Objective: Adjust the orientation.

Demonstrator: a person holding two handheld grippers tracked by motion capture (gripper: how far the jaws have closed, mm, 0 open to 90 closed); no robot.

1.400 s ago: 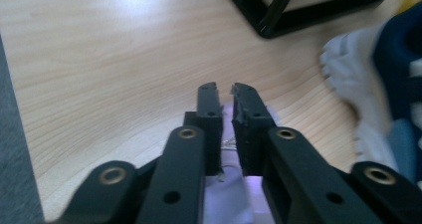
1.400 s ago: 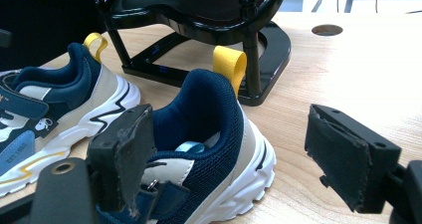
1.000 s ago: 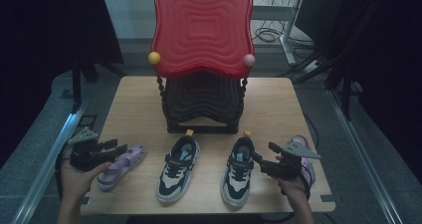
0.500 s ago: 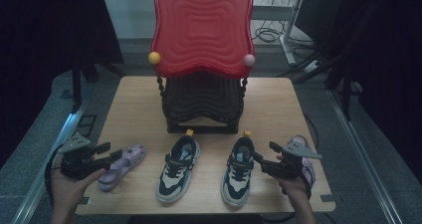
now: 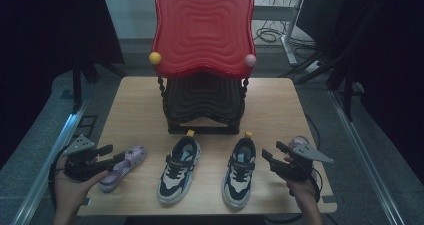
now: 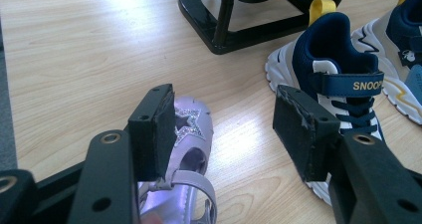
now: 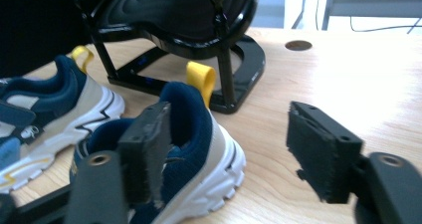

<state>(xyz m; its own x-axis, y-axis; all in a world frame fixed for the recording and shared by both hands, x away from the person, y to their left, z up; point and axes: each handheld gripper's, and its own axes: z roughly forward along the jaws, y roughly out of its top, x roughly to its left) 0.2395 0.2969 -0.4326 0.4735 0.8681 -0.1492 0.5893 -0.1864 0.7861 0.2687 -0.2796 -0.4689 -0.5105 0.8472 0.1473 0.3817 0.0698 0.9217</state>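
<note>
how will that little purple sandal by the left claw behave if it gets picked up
The purple sandal is small and open, so it is probably light. Its thin back strap looks soft and would likely flex or fold under a pinch. The sole looks flat, so a push should slide it rather than roll it across the wooden table.

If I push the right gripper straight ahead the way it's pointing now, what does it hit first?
Probably the right sneaker: the right gripper has its open jaws aimed at that shoe's heel side, one jaw already alongside it. Depth is hard to judge.
</note>
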